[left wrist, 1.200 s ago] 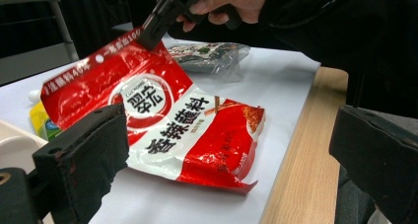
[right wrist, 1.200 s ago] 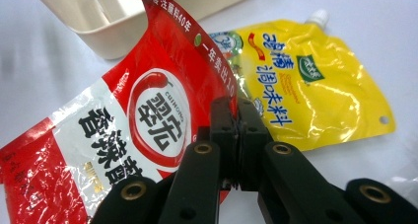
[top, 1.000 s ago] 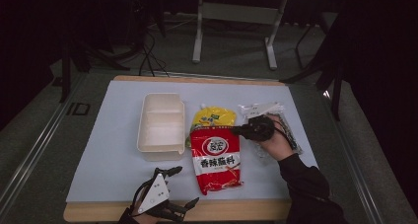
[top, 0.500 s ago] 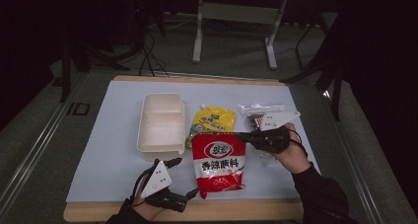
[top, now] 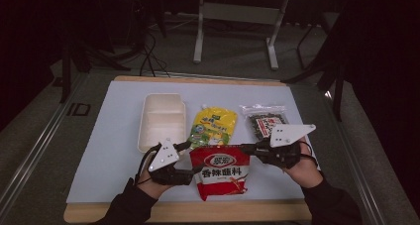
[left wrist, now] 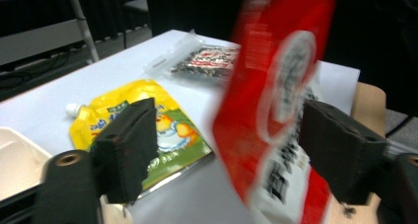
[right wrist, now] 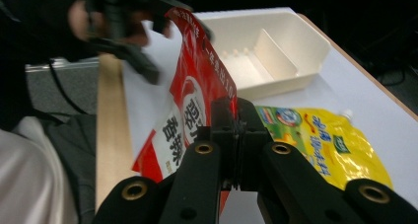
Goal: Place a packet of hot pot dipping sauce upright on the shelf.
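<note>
The red plastic seasoning pouch with a white label and black characters (top: 222,171) sits at the near middle of the pale blue table mat (top: 109,150), between the two hand-held grippers. The right gripper (top: 246,147) has its jaws clenched on the pouch's upper right corner, and in the right gripper view the two black jaws stand pressed together on the red film (right wrist: 197,105), which rises tilted off the mat. The left gripper (top: 190,158) is at the pouch's left edge; in the left gripper view the blurred red pouch (left wrist: 276,100) stands between its two black pads (left wrist: 125,150) without clear contact on either, and the jaws, just now closing, are not yet grasping it. Just beyond the red pouch lies a yellow spouted sauce pouch with a green picture (top: 214,126), flat on the mat and close to the red pouch's top edge. To its left stands a cream plastic two-compartment tray (top: 161,120), and to its right, well apart from the tray, lies a clear bag of dark dried contents with a red and white label (top: 264,122), near the right hand (top: 302,169). The mat covers a wooden table (top: 198,212) whose edge shows at the front.
</note>
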`<action>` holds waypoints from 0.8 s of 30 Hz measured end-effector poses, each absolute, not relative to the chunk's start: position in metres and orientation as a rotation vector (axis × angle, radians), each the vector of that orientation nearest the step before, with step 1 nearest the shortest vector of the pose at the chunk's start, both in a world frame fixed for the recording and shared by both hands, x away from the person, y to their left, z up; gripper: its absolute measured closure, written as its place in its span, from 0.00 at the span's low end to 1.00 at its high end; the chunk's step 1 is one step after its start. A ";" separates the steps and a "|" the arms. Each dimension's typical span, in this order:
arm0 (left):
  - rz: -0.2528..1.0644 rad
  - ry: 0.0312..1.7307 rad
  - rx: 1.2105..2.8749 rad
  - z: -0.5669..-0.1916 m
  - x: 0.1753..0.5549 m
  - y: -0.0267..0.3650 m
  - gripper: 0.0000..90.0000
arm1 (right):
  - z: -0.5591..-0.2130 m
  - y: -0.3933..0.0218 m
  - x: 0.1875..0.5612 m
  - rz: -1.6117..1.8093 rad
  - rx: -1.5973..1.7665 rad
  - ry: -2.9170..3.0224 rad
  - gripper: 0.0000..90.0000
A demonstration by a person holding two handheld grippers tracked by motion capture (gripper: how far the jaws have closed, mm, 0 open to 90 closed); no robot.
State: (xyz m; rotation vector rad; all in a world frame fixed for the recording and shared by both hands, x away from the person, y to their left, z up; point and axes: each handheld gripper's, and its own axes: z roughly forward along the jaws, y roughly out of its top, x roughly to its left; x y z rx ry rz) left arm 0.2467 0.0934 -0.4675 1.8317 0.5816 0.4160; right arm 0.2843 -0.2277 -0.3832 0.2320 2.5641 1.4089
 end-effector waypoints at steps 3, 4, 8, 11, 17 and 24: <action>0.303 0.503 1.856 -0.471 0.251 0.091 0.55 | -0.379 -0.226 0.278 1.414 0.205 2.561 0.99; 0.301 0.472 1.863 -0.473 0.250 0.089 0.63 | -0.379 -0.226 0.275 1.420 0.198 2.563 0.99; 0.233 0.410 1.868 -0.476 0.249 0.085 0.88 | -0.377 -0.225 0.271 1.429 0.181 2.557 0.99; 0.217 0.387 1.882 -0.475 0.248 0.084 1.00 | -0.378 -0.227 0.271 1.423 0.187 2.562 0.99; 0.176 0.346 1.886 -0.469 0.247 0.085 1.00 | -0.375 -0.230 0.269 1.458 0.177 2.565 0.98; 0.191 0.326 1.885 -0.463 0.243 0.086 1.00 | -0.380 -0.236 0.271 1.580 0.190 2.580 0.90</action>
